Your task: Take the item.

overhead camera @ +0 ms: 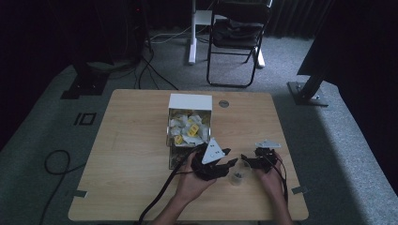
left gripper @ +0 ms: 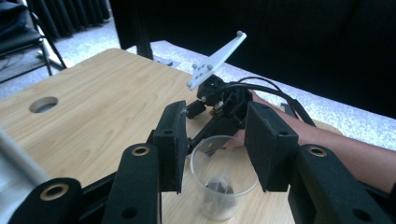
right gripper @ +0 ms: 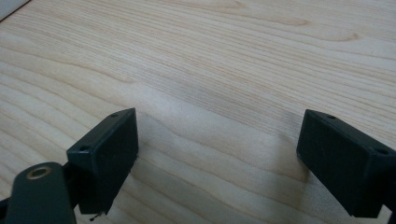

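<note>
A clear plastic cup [overhead camera: 238,174] stands near the table's front edge, between my two grippers. In the left gripper view the cup [left gripper: 224,182] sits just below the jaws, and a small dark item [left gripper: 223,186] lies at its bottom. My left gripper [left gripper: 217,126] is open; its pads flank the cup's rim from above without pressing on it. In the high view the left gripper [overhead camera: 229,157] points right toward the cup. My right gripper [overhead camera: 248,161] is on the cup's far side and stands wide open [right gripper: 217,154] over bare wood with nothing between its jaws.
A white box [overhead camera: 190,101] with several yellow and white packets [overhead camera: 187,129] sits mid-table, behind the left gripper. A round cable hole [overhead camera: 223,103] lies beside the box. The wooden table [overhead camera: 131,140] has free room on its left half. A folding chair [overhead camera: 237,37] stands beyond the table.
</note>
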The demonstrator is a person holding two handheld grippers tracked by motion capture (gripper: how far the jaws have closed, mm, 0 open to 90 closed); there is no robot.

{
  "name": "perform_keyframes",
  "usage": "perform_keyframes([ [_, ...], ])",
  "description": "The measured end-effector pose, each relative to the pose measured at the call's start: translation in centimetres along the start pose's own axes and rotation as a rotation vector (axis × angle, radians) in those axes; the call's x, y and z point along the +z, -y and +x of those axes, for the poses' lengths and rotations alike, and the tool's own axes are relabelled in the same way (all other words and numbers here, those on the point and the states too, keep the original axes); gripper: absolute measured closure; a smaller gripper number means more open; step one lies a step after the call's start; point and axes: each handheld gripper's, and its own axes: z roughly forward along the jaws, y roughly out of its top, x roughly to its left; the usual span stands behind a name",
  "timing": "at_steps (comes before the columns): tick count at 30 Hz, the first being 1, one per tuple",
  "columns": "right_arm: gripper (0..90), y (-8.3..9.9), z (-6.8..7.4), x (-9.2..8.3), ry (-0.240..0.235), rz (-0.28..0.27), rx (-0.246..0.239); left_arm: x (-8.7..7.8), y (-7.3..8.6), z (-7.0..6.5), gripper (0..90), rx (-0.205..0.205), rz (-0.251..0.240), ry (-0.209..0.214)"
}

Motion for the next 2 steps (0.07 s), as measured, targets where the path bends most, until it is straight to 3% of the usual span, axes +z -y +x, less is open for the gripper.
perform_keyframes([
  [2,12.3,0.00,0.00,0.00,0.000,0.000,0.000,-0.38,0.11,0.08,60.1,0.001,-0.005,-0.007],
])
